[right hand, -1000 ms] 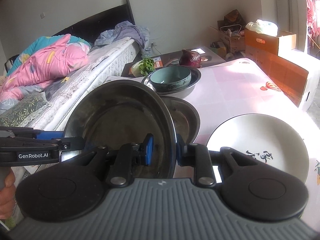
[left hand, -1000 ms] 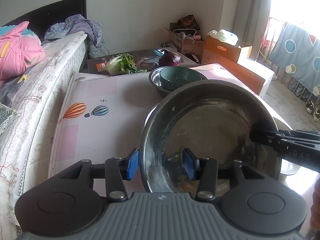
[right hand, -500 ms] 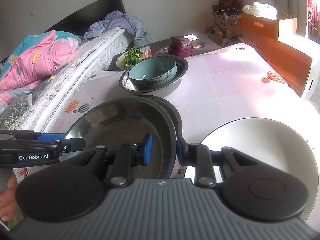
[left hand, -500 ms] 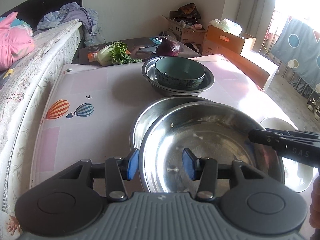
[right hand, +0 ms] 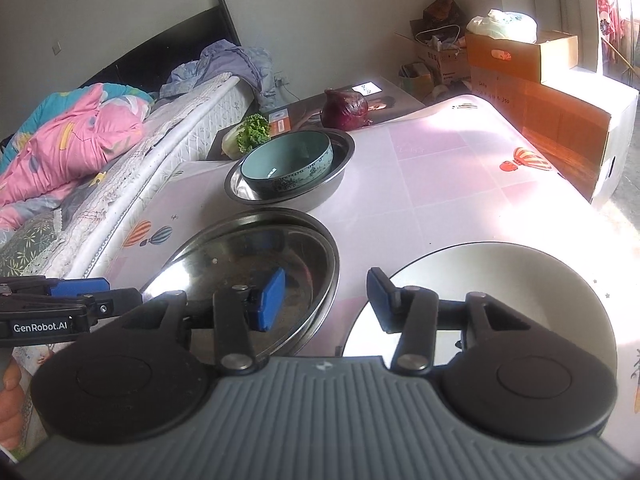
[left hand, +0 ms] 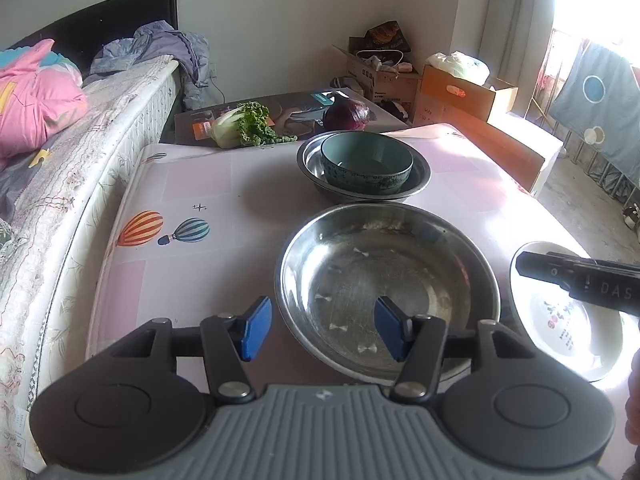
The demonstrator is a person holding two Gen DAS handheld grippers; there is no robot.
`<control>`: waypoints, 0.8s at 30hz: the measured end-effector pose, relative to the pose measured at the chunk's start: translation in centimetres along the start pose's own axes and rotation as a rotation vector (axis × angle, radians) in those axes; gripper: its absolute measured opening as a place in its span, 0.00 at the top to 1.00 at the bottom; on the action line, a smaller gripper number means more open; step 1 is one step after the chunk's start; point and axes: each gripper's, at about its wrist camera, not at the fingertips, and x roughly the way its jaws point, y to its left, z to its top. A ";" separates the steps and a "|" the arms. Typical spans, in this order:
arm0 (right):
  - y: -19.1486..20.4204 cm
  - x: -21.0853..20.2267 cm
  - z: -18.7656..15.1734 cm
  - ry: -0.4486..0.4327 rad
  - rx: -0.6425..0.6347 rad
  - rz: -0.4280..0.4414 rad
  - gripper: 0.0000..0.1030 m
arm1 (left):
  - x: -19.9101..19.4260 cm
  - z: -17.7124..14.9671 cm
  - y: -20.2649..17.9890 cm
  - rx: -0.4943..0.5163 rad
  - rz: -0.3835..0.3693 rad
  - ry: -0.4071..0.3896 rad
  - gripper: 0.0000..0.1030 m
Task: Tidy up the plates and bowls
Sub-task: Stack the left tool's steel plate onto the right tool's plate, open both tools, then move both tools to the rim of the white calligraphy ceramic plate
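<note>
A wide steel bowl point(left hand: 384, 272) rests on the pink table point(left hand: 192, 184), nested on another steel bowl; it also shows in the right wrist view point(right hand: 256, 256). My left gripper point(left hand: 320, 328) is open, its jaws straddling the bowl's near left rim. My right gripper point(right hand: 326, 300) is open, its jaws straddling the bowl's right rim. A white plate point(right hand: 500, 280) lies to the right, and it shows in the left wrist view point(left hand: 560, 320). A teal bowl point(left hand: 366, 162) sits in a farther steel bowl point(left hand: 416, 184).
A bed point(left hand: 60, 152) runs along the table's left side. Lettuce point(left hand: 244, 124) and a purple cabbage point(left hand: 346, 114) lie on a low stand behind the table. Cardboard boxes point(left hand: 460, 92) stand at the back right.
Both grippers lowered the steel bowl onto the other steel bowl, then opened and let go of its rim.
</note>
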 end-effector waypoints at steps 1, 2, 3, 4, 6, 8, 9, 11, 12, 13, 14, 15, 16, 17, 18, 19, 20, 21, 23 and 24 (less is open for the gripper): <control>-0.2 -0.5 -0.1 -0.008 0.005 0.000 0.54 | -0.4 -0.1 -0.2 0.003 -0.001 -0.003 0.43; -0.4 -0.9 -0.3 -0.015 0.009 0.001 0.54 | -0.7 -0.1 -0.5 0.007 -0.003 -0.006 0.42; -0.8 -1.6 -0.5 -0.027 0.014 0.002 0.53 | -1.1 -0.2 -0.8 0.014 -0.008 -0.010 0.41; -1.2 -2.3 -0.7 -0.037 0.019 0.001 0.52 | -1.5 -0.4 -1.4 0.025 -0.017 -0.015 0.40; -2.2 -3.7 -1.2 -0.057 0.030 -0.004 0.51 | -2.1 -0.7 -2.4 0.044 -0.040 -0.022 0.37; -3.4 -5.1 -1.8 -0.074 0.047 -0.013 0.50 | -2.4 -1.2 -3.8 0.058 -0.088 -0.017 0.33; -4.2 -6.0 -2.2 -0.084 0.058 -0.019 0.49 | -2.5 -1.3 -4.4 0.062 -0.112 -0.012 0.32; -5.8 -7.4 -2.7 -0.101 0.072 -0.031 0.48 | -2.1 -1.8 -5.9 0.072 -0.176 0.013 0.26; -7.1 -8.3 -3.1 -0.113 0.082 -0.046 0.48 | -1.7 -2.0 -6.6 0.073 -0.204 0.025 0.26; -8.1 -8.9 -3.3 -0.121 0.087 -0.058 0.47 | -1.5 -2.2 -7.3 0.072 -0.225 0.036 0.26; -9.1 -9.4 -3.5 -0.125 0.092 -0.070 0.47 | -1.1 -2.3 -8.2 0.070 -0.245 0.049 0.26; -10.3 -9.8 -3.6 -0.126 0.100 -0.086 0.47 | -0.7 -2.5 -9.0 0.067 -0.264 0.057 0.26; -11.3 -10.2 -3.7 -0.126 0.107 -0.098 0.47 | -0.5 -2.7 -9.8 0.065 -0.278 0.056 0.26; -12.2 -10.4 -3.8 -0.128 0.110 -0.104 0.47 | -0.2 -2.9 -10.6 0.065 -0.286 0.053 0.26; -13.3 -10.5 -3.9 -0.128 0.113 -0.108 0.47 | 0.1 -3.2 -11.4 0.067 -0.290 0.051 0.26; -14.1 -10.4 -3.9 -0.123 0.114 -0.113 0.47 | 0.4 -3.4 -12.2 0.071 -0.292 0.050 0.26; -14.8 -10.3 -3.9 -0.117 0.112 -0.116 0.47 | 0.7 -3.6 -12.9 0.076 -0.297 0.048 0.26; -15.4 -10.2 -4.0 -0.113 0.109 -0.118 0.47 | 1.1 -4.0 -13.7 0.084 -0.302 0.044 0.26; -16.8 -9.5 -4.0 -0.098 0.102 -0.117 0.47 | 1.9 -4.4 -14.9 0.094 -0.292 0.051 0.27; -17.4 -9.0 -3.9 -0.092 0.098 -0.111 0.48 | 2.5 -4.6 -15.4 0.093 -0.285 0.062 0.29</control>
